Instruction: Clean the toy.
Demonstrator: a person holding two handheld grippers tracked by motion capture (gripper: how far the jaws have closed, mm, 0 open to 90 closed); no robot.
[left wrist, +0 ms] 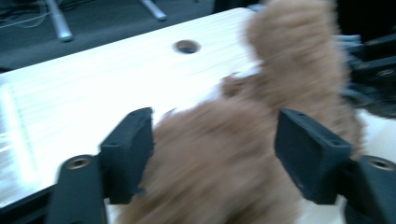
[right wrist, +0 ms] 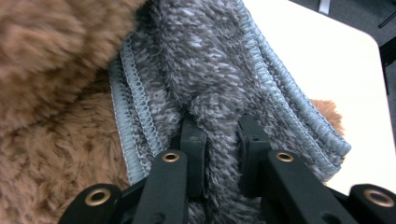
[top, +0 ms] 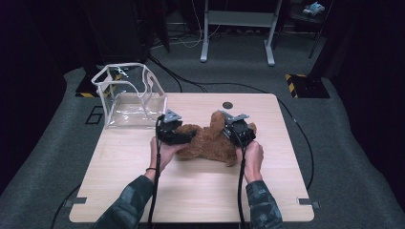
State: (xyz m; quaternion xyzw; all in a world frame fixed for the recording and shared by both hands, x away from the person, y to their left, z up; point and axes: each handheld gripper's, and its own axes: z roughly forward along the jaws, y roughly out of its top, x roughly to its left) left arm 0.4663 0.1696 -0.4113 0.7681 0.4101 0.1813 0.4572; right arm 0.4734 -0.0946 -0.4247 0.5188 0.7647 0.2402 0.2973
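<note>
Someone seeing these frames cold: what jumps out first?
The brown plush bear lying mid-table, with a claw at each side. The right claw pinches a fold of the bear's grey knitted scarf; the left claw stands open around a furry limb. Next, the clear plastic bag standing open at the table's far left corner.

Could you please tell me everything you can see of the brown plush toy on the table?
The brown plush toy is a shaggy, soft-looking stuffed animal lying flat near the middle of the wooden table, limbs spread. It wears a grey knitted scarf with ribbed edges. The left gripper stands open around one furry part, while the right gripper pinches a fold of the scarf. A clear plastic bag stands apart, at the table's far left corner.
</note>
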